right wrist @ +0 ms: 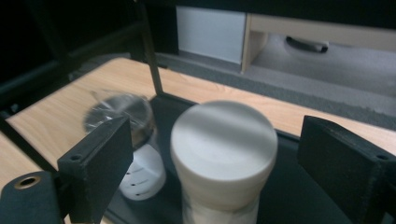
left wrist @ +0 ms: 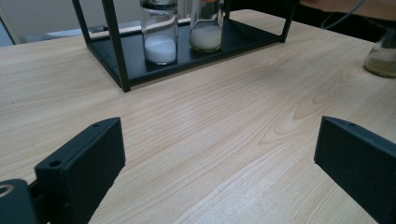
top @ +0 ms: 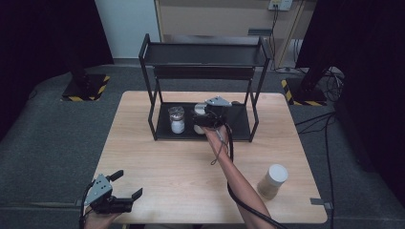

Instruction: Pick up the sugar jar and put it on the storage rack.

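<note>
— Which way does the jar stand that your right tongs are at?

— Upright. The white-lidded jar (right wrist: 223, 158) stands on the bottom shelf of the black rack (top: 239, 125), long axis straight up, lid on top. My right gripper (top: 204, 117) hangs just over it with its jaws apart, one on either side of the lid and neither pressing on it.

— What is in it?

— White powder fills the lower part, as the left gripper view shows (left wrist: 206, 25). Just beside it on the same shelf stands a clear jar (top: 176, 119), also upright, with white powder at its bottom. A third jar (top: 272, 181), tan contents under a white lid, stands well apart on the bare table (top: 157, 162) near my right forearm.

— And your left tongs?

— My left gripper (top: 125, 187) sits at the near left edge of the table, jaws wide apart, with bare wood between them.

— Anything hard to make out?

— In the right gripper view both jars are blurred, and the clear one is partly behind my jaw. In the left gripper view the tops of both shelf jars are cut off, and only a corner of the tan jar (left wrist: 383, 56) shows. From the high view my gripper covers most of the white-lidded jar.
</note>
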Tool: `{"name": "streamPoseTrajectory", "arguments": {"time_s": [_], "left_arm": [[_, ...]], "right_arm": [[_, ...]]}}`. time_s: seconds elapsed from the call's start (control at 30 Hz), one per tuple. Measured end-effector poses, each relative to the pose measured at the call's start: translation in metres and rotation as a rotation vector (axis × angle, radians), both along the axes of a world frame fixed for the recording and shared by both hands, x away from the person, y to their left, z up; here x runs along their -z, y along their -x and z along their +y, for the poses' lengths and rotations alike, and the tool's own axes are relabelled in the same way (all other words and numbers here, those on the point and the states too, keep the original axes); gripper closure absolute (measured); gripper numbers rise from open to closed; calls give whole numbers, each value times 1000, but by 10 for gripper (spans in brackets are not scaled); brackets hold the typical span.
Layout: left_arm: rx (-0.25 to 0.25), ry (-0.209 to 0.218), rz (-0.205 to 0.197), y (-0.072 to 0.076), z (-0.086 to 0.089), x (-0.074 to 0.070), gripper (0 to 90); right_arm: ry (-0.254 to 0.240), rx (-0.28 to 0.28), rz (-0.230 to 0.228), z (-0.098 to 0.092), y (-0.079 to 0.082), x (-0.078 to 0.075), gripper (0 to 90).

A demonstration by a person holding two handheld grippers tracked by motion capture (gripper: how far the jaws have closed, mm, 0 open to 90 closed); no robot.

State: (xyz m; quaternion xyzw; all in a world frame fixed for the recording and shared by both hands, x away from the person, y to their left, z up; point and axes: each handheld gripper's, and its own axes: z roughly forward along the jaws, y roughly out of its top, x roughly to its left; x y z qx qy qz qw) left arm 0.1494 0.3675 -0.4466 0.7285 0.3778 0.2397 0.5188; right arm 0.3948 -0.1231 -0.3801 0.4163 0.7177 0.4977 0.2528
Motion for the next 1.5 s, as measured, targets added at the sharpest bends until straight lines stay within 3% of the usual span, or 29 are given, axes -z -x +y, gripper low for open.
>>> {"name": "streamPoseTrajectory", "arguments": {"time_s": [0.2, 0.4, 0.6, 0.77, 0.97, 1.1, 1.5], "left_arm": [[3, -5, 0, 0, -1, 0, 9], [7, -6, 2, -1, -1, 0, 9], [7, -7, 2, -1, -2, -1, 9], [8, -9, 3, -1, -2, -1, 9], [8, -12, 5, -1, -3, -1, 9], [8, -12, 6, -1, -3, -1, 9], [11, -16, 3, -1, -4, -1, 9]], "right_arm": [[-60, -82, 13, -23, 21, -12, 100], [-57, -187, -2, -45, 45, -28, 100], [-3, -290, -18, -66, 69, -33, 102], [-33, -352, -2, -91, 88, -27, 101], [0, -410, 13, -113, 110, -19, 100], [-6, -419, 29, -126, 126, -11, 98], [2, -444, 10, -160, 171, 17, 99]]}}
